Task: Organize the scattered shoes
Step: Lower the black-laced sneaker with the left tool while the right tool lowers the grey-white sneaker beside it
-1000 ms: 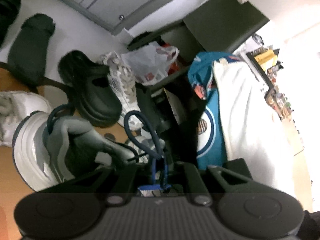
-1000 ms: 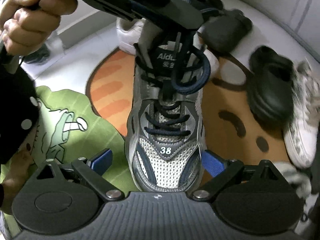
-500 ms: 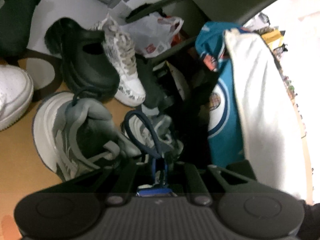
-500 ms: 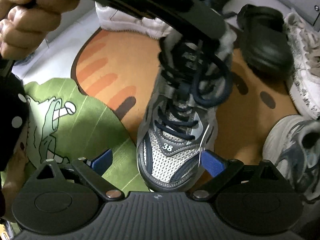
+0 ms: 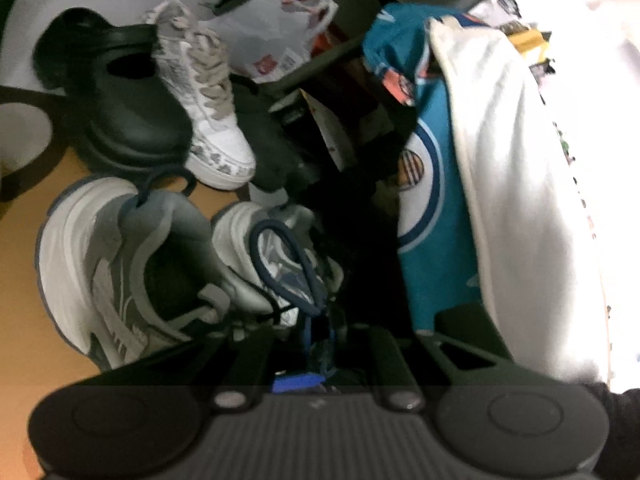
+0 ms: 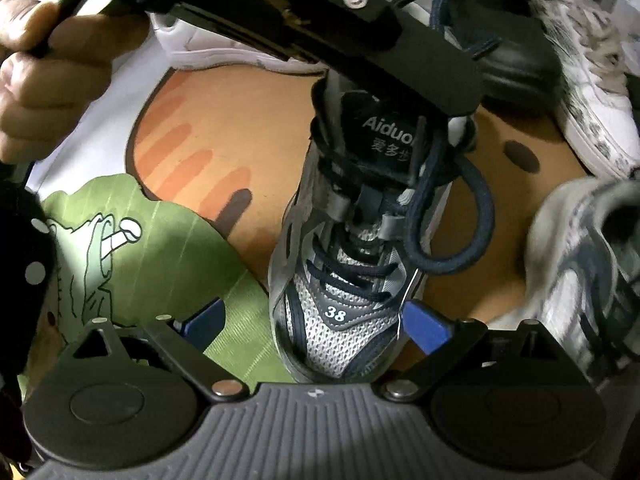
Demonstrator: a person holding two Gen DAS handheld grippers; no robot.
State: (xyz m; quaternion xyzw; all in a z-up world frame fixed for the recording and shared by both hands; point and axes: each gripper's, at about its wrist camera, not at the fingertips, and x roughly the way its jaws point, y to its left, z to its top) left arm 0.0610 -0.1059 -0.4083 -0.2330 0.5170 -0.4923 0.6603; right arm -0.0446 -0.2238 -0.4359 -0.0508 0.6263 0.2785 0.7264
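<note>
A grey and navy sneaker [image 6: 340, 280] marked 38 hangs toe-down over the orange mat [image 6: 224, 128]. My left gripper [image 6: 440, 92] crosses the top of the right wrist view, shut on the sneaker's tongue and laces. In the left wrist view that sneaker's heel [image 5: 132, 264] fills the lower left, with the left gripper [image 5: 316, 328] pinching a navy lace loop. My right gripper [image 6: 316, 324] is open, its blue pads [image 6: 424, 324] straddling the toe, with a gap on the left side. The matching grey sneaker [image 6: 580, 260] lies just to the right.
A black clog [image 5: 120, 112] and a white patterned sneaker [image 5: 212, 120] stand side by side beyond the grey pair. A white sneaker [image 6: 224, 48] lies at the mat's far edge. Teal and white garments [image 5: 480, 160] and a plastic bag [image 5: 280, 40] crowd the right. A hand [image 6: 48, 80] grips the left tool.
The held sneaker has sunk toward the mat and shifted toward the clog and patterned sneaker. The matching grey sneaker has come into the right wrist view at the right.
</note>
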